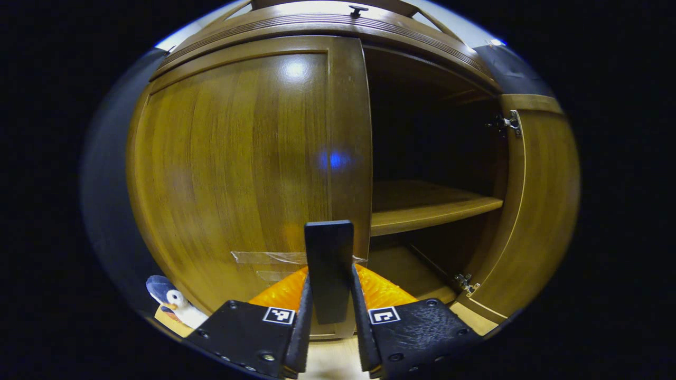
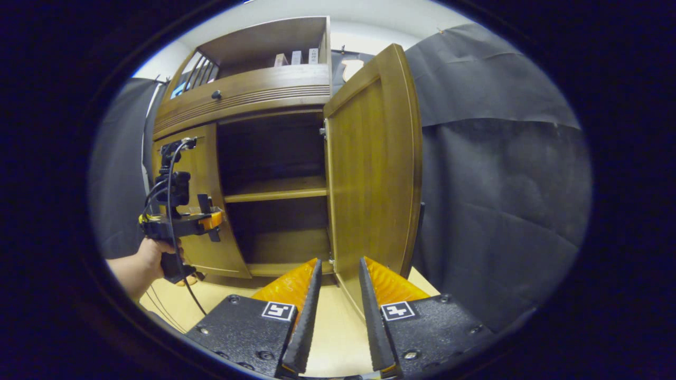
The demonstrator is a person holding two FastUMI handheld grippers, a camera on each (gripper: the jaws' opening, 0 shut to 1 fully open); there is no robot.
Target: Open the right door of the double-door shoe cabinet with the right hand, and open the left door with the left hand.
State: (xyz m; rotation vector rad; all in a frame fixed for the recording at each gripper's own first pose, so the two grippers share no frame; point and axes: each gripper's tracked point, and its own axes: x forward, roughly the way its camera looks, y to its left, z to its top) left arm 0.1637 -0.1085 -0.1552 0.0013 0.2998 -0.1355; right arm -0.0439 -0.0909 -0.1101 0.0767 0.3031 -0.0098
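Your left tongs (image 1: 329, 316) have their 2 fingers closed on the dark upright handle (image 1: 328, 264) at the free edge of the left door (image 1: 237, 169), which sits shut or very nearly so against the cabinet (image 1: 327, 26), so the pull is the step in hand. Keep that squeeze firm and draw back along an arc around the hinges on the door's far left side, not straight toward yourself, or the flat handle may slide out from between the fingers. Mind the tape (image 1: 266, 257) stuck low on the panel; it could drag a little. Your right tongs (image 2: 334, 316) hang slightly parted and hold nothing, just beside the bottom corner of the right door (image 2: 369, 174), which already stands swung wide. The left gripper view gives you the grip on the handle, the inner shelf (image 1: 428, 206), the right door's hinges and a small stuffed penguin (image 1: 171, 303) at the lower left. The right gripper view gives the hand (image 2: 150, 258) carrying the left tongs against the left door, the cabinet's upper cubby and the floor in front.
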